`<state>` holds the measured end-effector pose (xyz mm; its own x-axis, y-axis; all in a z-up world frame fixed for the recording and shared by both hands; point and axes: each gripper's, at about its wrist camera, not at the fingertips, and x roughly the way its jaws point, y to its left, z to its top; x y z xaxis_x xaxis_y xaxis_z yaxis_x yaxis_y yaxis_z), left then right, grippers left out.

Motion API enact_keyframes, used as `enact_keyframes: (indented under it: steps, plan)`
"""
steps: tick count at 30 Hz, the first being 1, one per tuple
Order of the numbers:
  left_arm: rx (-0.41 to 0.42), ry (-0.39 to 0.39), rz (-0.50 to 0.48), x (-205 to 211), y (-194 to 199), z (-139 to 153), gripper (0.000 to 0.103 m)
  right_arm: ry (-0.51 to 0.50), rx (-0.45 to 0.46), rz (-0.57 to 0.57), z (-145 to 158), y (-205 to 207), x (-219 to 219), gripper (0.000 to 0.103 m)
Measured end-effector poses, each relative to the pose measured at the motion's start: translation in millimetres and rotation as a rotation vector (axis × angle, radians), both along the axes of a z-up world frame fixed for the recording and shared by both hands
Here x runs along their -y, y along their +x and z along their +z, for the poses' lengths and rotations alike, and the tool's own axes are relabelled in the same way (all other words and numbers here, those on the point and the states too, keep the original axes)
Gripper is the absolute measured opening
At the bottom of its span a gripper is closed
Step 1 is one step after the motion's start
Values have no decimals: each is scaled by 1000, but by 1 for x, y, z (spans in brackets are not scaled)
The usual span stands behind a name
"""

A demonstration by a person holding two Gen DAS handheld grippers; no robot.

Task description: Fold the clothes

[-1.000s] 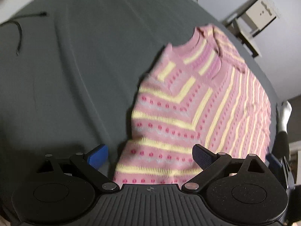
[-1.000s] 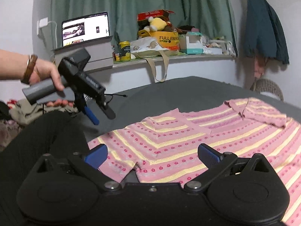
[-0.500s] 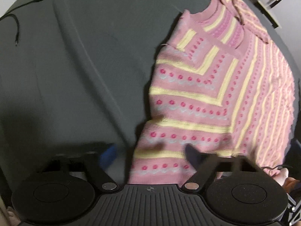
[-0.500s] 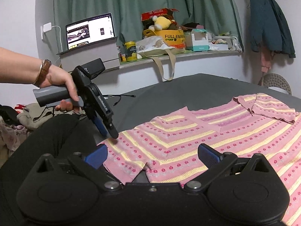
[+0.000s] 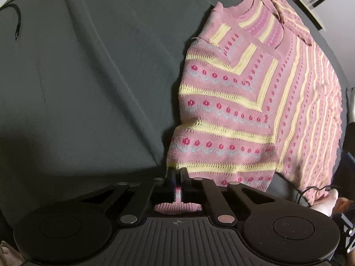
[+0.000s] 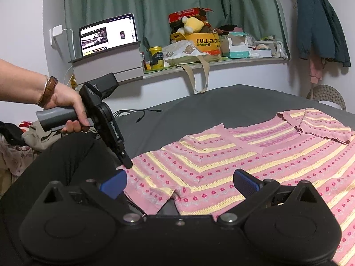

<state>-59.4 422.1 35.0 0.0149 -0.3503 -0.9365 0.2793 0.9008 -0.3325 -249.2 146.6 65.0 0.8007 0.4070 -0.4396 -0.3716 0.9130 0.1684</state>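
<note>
A pink knit sweater [image 5: 244, 102] with yellow stripes and red dots lies flat on a dark grey bed; its far sleeve is folded over the body. My left gripper [image 5: 177, 178] is shut on the cuff edge of the near sleeve, with pink fabric pinched between the jaws. In the right wrist view the same sweater [image 6: 255, 153] spreads to the right, and the left gripper [image 6: 127, 164], held by a hand, touches the sleeve end. My right gripper [image 6: 179, 180] hovers open just above the sweater near the sleeve and the armpit, holding nothing.
The grey bed sheet [image 5: 88, 84] extends left with a black cable [image 5: 17, 20] at its far edge. A dark-clothed leg [image 6: 66, 155] lies by the bed edge. Behind are a laptop [image 6: 108, 37], a cluttered shelf [image 6: 210, 57] and a hanging jacket [image 6: 321, 20].
The left gripper came down onto the sleeve end and went from open to shut on it. The right gripper stayed open and almost still.
</note>
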Motion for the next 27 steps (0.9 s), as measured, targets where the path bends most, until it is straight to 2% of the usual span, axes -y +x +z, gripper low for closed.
enact_keyframes:
  steps: [13,20,24,27]
  plan:
    - [42,-34,2,-1,-2,16,2,7,14,12,1,-2,3,103]
    - [63,-57,-5,1,-3,27,2,-22,20,30,0,-5,1,103]
    - [69,-116,-34,14,-3,38,2,-29,18,35,0,-6,0,103]
    - [85,-188,-37,30,6,51,2,-27,12,35,0,-4,-1,103]
